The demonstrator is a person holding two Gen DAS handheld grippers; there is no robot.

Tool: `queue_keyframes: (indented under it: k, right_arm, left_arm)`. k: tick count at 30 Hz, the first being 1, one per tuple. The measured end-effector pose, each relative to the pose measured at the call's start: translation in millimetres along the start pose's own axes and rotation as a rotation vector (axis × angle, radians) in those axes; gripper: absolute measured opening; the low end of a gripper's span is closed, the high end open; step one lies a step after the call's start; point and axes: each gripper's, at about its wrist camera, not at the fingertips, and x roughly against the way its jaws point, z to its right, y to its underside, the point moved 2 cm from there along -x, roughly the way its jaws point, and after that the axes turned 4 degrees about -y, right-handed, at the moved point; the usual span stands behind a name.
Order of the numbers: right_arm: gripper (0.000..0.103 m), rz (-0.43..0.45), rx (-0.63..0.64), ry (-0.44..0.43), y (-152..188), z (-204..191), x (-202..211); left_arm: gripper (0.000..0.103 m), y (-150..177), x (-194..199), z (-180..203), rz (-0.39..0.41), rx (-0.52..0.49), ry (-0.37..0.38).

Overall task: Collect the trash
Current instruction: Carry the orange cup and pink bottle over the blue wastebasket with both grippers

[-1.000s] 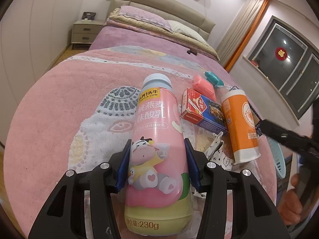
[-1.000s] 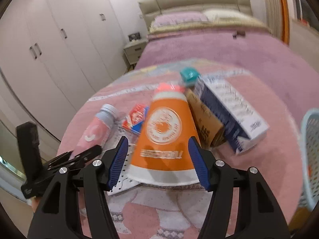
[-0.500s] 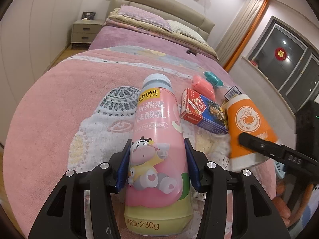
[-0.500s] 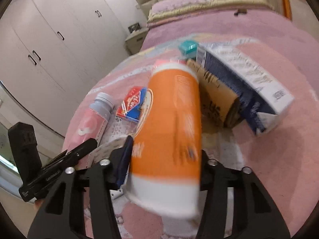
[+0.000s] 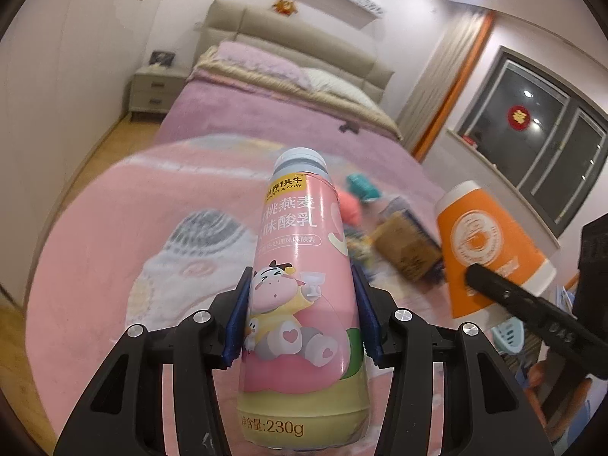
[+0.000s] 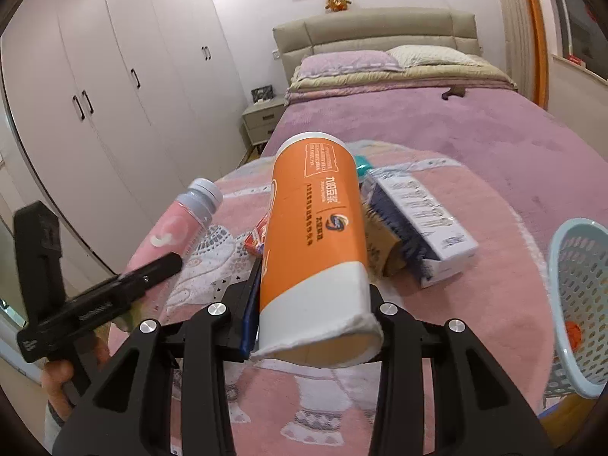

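Right gripper (image 6: 311, 323), jaws just closed, now clamps the orange cup (image 6: 315, 243) lifted off the blanket, left gripper (image 5: 302, 315) likewise grasping the pink bottle (image 5: 300, 285) (both ready for basket (image 6: 577, 304), right of tool).

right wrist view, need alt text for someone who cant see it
The right gripper clamps an orange and white paper cup, squashed at its rim, above a pink blanket. To its left, the left gripper holds a pink bottle; boxes lie behind, a blue basket at right.
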Motion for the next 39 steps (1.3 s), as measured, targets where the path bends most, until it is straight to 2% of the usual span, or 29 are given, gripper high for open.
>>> queue_keyframes:
  k: [8, 13, 17, 21, 25, 30, 35, 37, 38, 39]
  right_arm:
    - [0.035, 0.074, -0.051, 0.068, -2.5, 42.3, 46.1]
    - [0.035, 0.117, -0.105, 0.148, -2.7, 85.2, 76.6]
    - [0.035, 0.159, -0.161, 0.216, -3.5, 126.0, 101.7]
    - [0.035, 0.181, -0.228, 0.309, 0.1, 169.2, 123.9]
    - [0.035, 0.173, -0.333, 0.394, 10.2, 219.5, 138.0]
    - [0.035, 0.117, -0.474, 0.473, 31.6, 279.8, 140.1]
    - [0.036, 0.07, -0.56, 0.511, 53.3, 311.0, 134.2]
    - [0.04, 0.062, -0.578, 0.52, 57.7, 318.4, 133.0]
    - [0.041, 0.057, -0.588, 0.525, 59.1, 321.4, 132.8]
    - [0.042, 0.054, -0.598, 0.531, 61.0, 325.2, 133.0]
  left_arm:
    - [0.047, -7.4, -4.9, 69.6, 0.004, -0.093, 0.098]
    - [0.047, -7.1, -28.1, 121.5, -0.058, -0.116, 0.237]
    - [0.047, -4.3, -52.3, 172.5, -0.087, -0.187, 0.278]
    - [0.047, 1.5, -82.1, 215.5, -0.151, -0.219, 0.338]
    - [0.047, 9.6, -114.2, 260.9, -0.207, -0.256, 0.366]
    - [0.047, 26.5, -142.3, 304.0, -0.262, -0.308, 0.387]
    - [0.047, 46.1, -164.5, 333.7, -0.313, -0.357, 0.393]
    - [0.047, 52.2, -173.1, 343.2, -0.327, -0.376, 0.4]
    - [0.048, 53.1, -174.6, 345.0, -0.328, -0.387, 0.409]
    - [0.055, 54.9, -174.7, 347.3, -0.319, -0.397, 0.418]
